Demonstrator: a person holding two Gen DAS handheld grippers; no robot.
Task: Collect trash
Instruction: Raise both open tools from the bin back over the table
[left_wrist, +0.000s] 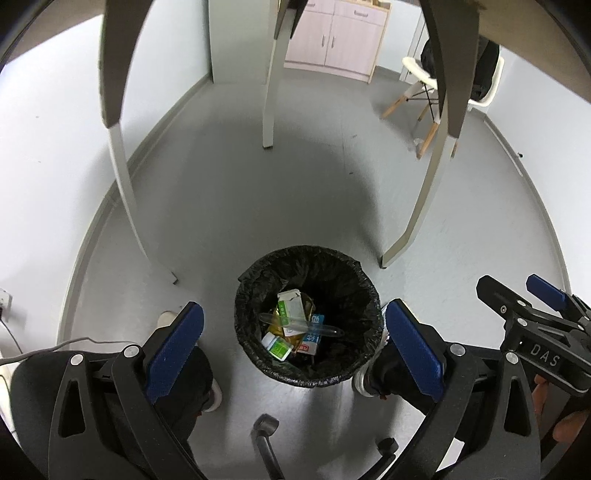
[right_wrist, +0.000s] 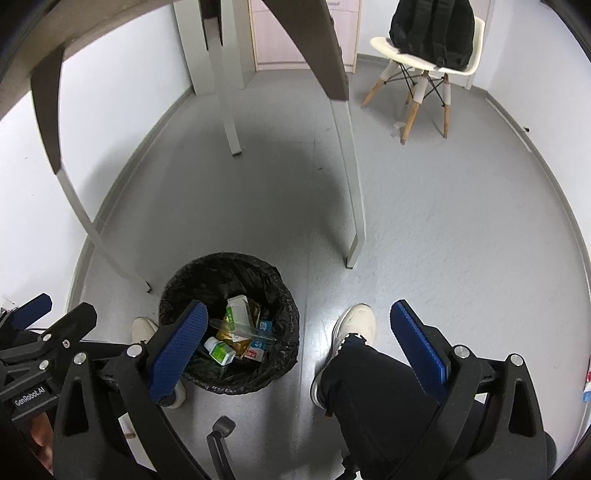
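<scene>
Hanging above the floor, both claws are spread apart and carry nothing: the left claw (left_wrist: 293, 347) is directly over the trash bin (left_wrist: 255, 295), and the right claw (right_wrist: 299, 347) is over the person's leg (right_wrist: 369, 380), with the bin at its 9 o'clock. The collected trash (left_wrist: 291, 325), cartons and a clear plastic piece, lies at the bottom of the black liner. I think the main danger is a foot: a white shoe (right_wrist: 354, 328) stands near the bin at 3 o'clock and another at 9 o'clock, so one step could tip it. The counter legs (left_wrist: 125, 184) stand at 10 and 2 o'clock of the bin, leaving open floor between them at 12 o'clock.
</scene>
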